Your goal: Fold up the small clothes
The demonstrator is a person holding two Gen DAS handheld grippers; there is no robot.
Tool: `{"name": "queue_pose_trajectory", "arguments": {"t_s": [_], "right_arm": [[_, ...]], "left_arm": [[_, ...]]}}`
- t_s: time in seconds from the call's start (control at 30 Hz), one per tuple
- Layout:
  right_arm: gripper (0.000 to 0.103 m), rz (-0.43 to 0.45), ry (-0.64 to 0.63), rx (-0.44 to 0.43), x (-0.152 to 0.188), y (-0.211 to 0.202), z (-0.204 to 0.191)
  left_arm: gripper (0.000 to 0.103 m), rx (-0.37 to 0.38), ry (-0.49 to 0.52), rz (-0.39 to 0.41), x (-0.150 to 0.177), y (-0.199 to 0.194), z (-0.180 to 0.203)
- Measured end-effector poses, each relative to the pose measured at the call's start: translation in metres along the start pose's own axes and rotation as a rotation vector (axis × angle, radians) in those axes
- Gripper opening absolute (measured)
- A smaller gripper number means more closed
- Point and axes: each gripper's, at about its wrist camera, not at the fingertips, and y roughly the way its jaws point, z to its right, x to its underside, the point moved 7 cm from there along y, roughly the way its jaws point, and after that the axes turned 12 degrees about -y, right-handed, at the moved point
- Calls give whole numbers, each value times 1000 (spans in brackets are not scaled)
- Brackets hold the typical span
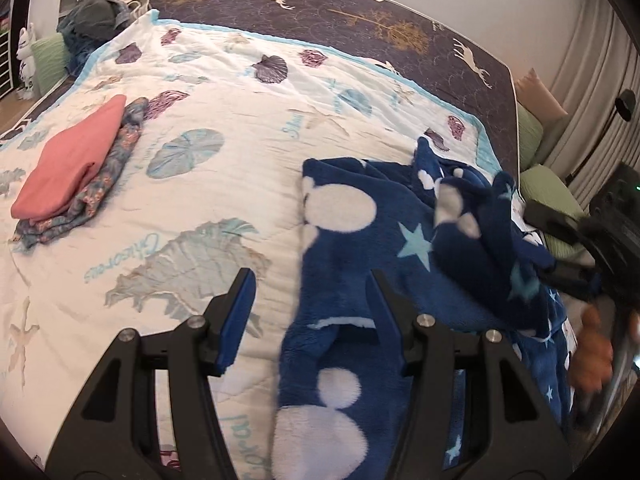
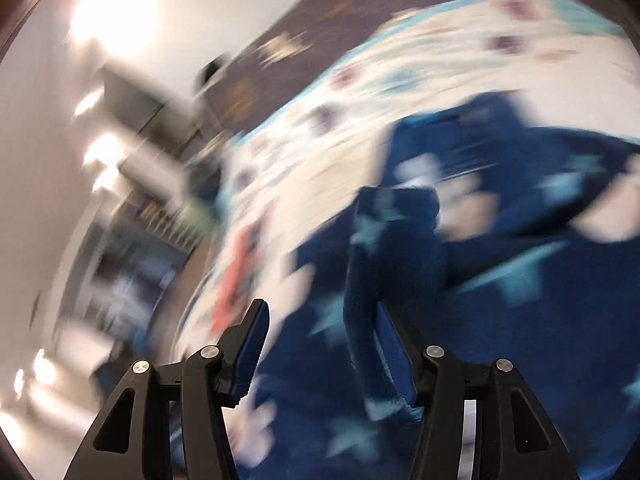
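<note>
A navy fleece garment [image 1: 360,248] with white dots and pale blue stars lies crumpled on the white seashell quilt [image 1: 224,128], at the right of the left wrist view. My left gripper [image 1: 312,280] is open and empty, its jaws straddling the garment's left edge. My right gripper [image 2: 320,316] is open over the same garment [image 2: 460,264]; a fold of fleece lies against its right finger [image 2: 390,332]. The right wrist view is heavily blurred. In the left wrist view the right gripper's body [image 1: 600,240] sits at the garment's right side.
A folded pink garment [image 1: 72,160] rests on a folded floral one [image 1: 116,168] at the quilt's left. A dark deer-print mattress [image 1: 360,12] borders the quilt. Green pillows [image 1: 548,196] lie at right, a heap of clothes [image 1: 96,16] at far left.
</note>
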Motion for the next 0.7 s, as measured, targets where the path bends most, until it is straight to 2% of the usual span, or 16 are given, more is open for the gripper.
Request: {"name": "queue_pose_trajectory", "arguments": {"t_s": [0.07,0.13,0.2,0.3,0.47,0.6,0.63,0.7], "right_arm": [[57,-64,-81,-126,16,10,-34],[57,-104,-163,-160,32,10,-53],[57,-108,-197,-104,42,3,-53],[57,-72,-145,-17,48,-20,-31],[57,10,-111,226,61,-76,12],[57,57,-75,355,68,-115,39],[57,69,-65,381,69,-122,46],[57,94,-40,424,73,-138,58]], "left_arm": [[59,0,-3,1,1,-2,-2],[59,-1,-4,3,1,-3,-5],[59,6,-8,-1,3,-4,-6],[59,30,14,-29,9,-1,1],[59,72,106,-83,28,7,26],[59,38,157,-119,42,20,38],[57,39,165,-144,47,22,41],[21,71,202,-218,61,25,51]]}}
